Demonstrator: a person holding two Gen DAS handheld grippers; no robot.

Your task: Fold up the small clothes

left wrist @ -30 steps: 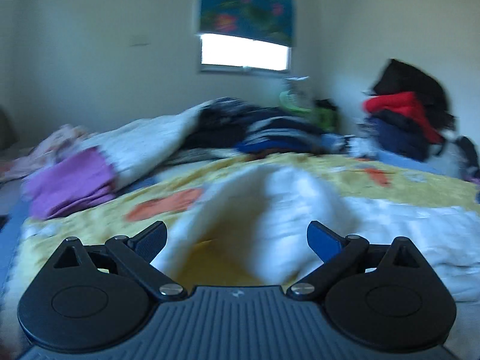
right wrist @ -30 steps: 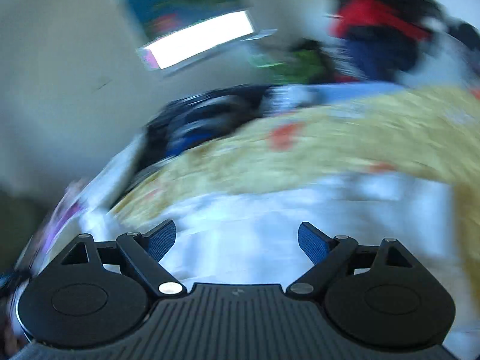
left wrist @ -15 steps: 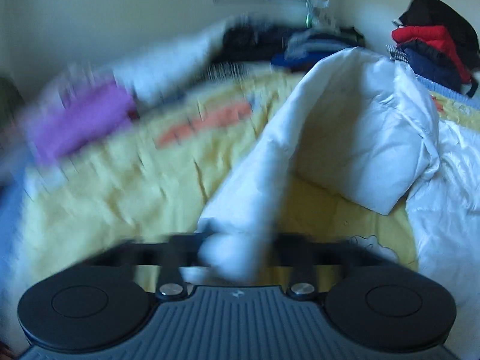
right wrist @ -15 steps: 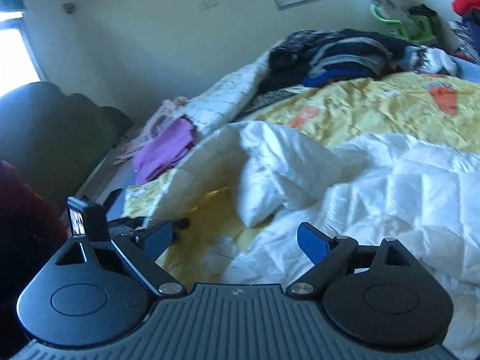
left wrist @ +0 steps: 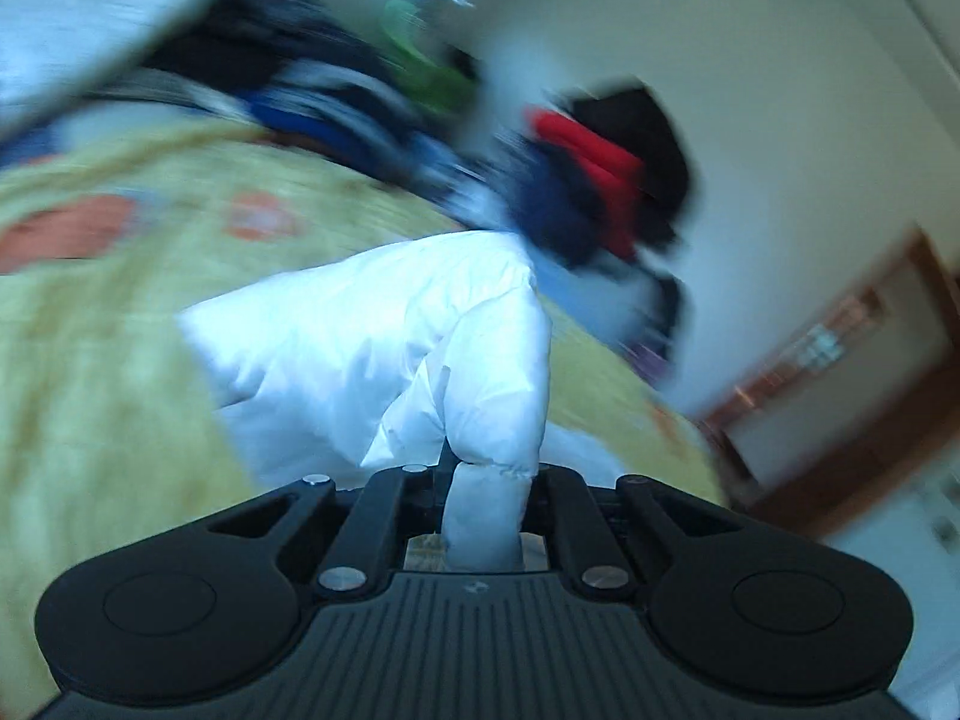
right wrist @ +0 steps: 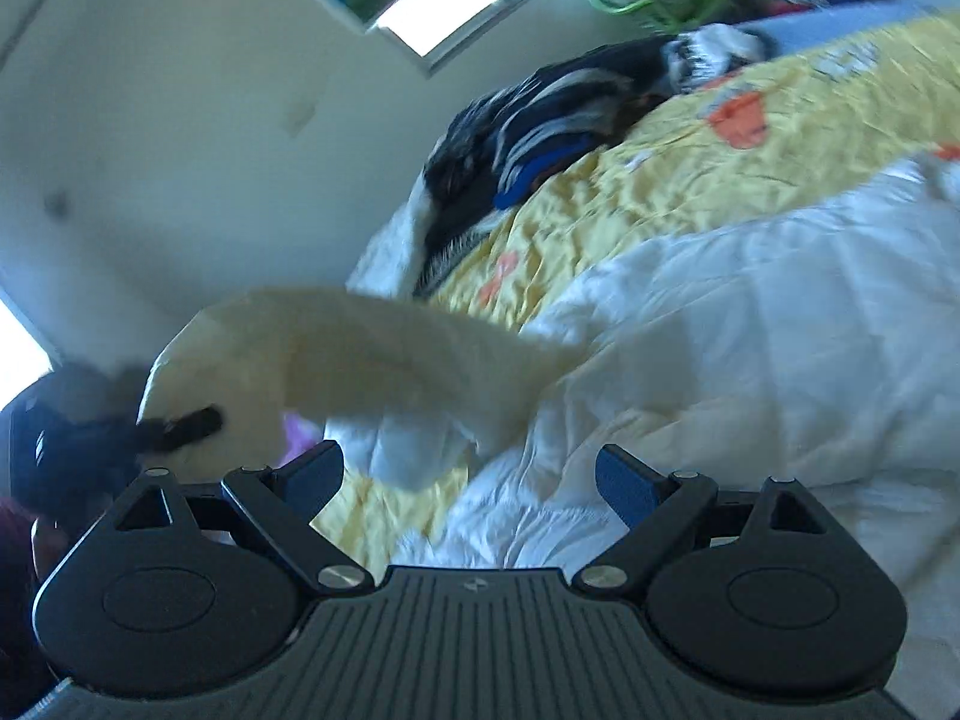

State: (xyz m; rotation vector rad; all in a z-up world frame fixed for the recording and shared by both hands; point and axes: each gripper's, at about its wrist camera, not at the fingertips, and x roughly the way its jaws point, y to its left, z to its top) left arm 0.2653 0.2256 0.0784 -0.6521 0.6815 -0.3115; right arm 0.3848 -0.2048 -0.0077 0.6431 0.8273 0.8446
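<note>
Left gripper clamped on the cuff of a white padded jacket — right gripper with its fingers wide apart, nothing between them.

Nearest in the left wrist view, the fingers have just closed on the sleeve end, and the sleeve rises from them, lifted off the yellow bedspread. In the right wrist view the jacket's body lies spread on the bed just ahead of the open fingers. Beyond it — a heap of dark clothes, then the window.
</note>
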